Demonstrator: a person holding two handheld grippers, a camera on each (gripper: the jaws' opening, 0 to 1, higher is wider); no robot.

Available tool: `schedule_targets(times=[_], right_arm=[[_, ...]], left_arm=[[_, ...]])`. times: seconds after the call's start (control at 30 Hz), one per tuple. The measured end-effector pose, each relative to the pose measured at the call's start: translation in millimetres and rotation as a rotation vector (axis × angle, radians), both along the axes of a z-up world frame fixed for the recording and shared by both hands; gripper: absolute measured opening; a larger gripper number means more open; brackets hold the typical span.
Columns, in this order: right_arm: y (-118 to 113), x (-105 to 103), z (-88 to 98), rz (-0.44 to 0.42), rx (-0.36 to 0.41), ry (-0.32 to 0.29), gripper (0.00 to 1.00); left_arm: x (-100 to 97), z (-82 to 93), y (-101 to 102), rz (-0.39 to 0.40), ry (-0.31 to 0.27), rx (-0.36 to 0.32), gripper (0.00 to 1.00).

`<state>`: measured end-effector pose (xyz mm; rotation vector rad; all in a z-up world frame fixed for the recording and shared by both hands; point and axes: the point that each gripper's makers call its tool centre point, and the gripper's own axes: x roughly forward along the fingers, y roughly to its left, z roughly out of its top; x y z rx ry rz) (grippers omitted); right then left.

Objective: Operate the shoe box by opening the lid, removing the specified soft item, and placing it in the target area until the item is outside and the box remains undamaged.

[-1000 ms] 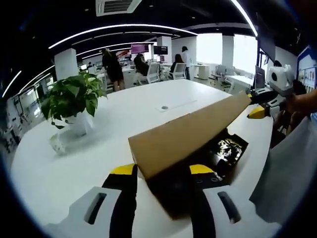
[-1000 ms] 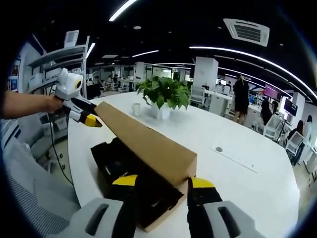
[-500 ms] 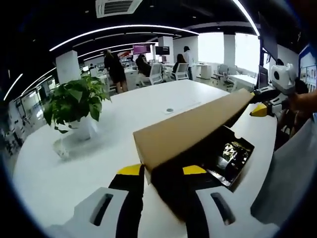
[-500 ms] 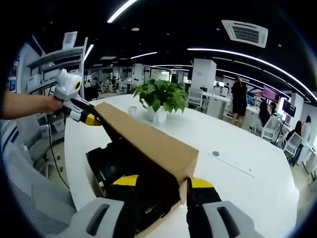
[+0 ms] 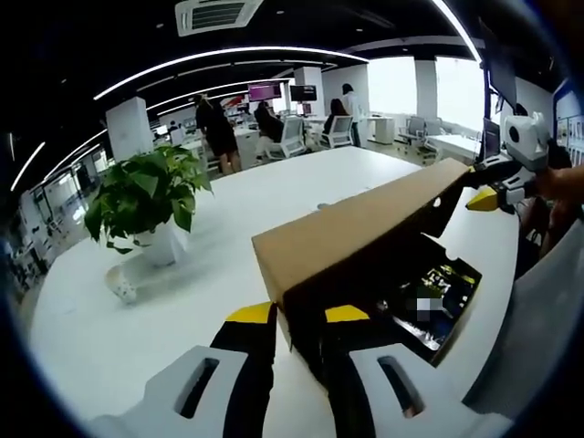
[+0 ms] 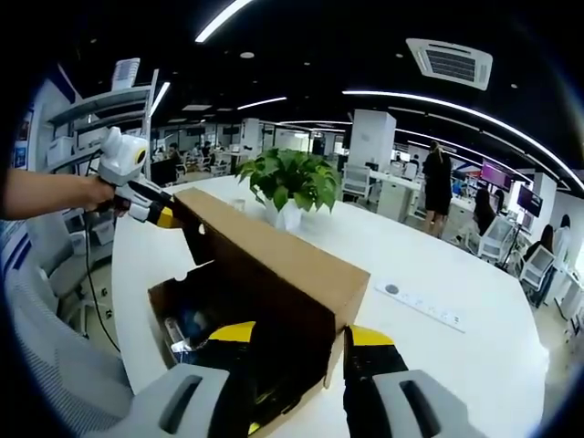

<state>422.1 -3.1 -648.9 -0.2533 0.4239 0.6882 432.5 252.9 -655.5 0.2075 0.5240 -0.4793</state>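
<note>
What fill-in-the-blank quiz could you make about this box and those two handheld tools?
1. The cardboard lid of the shoe box is raised at both ends by the left gripper and the ____ gripper.
2. The potted plant stands on the ____ table.
3. The inside of the box looks ____ in colour.
4. The lid is made of ____.

Missing words: right; white; black; cardboard

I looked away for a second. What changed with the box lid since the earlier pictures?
The lid swung further up, from a shallow slant to nearly upright, opening the box wider. Both grippers, left and right, stayed at its two ends. The plant and table stayed put.
</note>
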Motion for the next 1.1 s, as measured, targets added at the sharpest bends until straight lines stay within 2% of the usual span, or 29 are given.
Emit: schedule_targets(times=[0.33, 0.6, 0.7, 1.1], right_arm=[[-1, 10, 1.6, -0.006, -0.004, -0.010, 0.32], [-2, 18, 1.2, -0.015, -0.010, -0.032, 0.32], [-4, 24, -1.0, -0.001, -0.072, -0.074, 0.31], [-9, 28, -26.6, -0.019, -0.093, -0.020, 0.28]], left_arm=[[13.1, 2.3, 7, 0.025, -0.015, 0.024, 0.04], [17.9, 3.4, 8, 0.036, -0.011, 0.025, 0.03], [21.4, 3.8, 8, 0.046, -0.009, 0.020, 0.03], [30.0, 4.1, 10, 0.052, 0.001, 0.018, 0.02]])
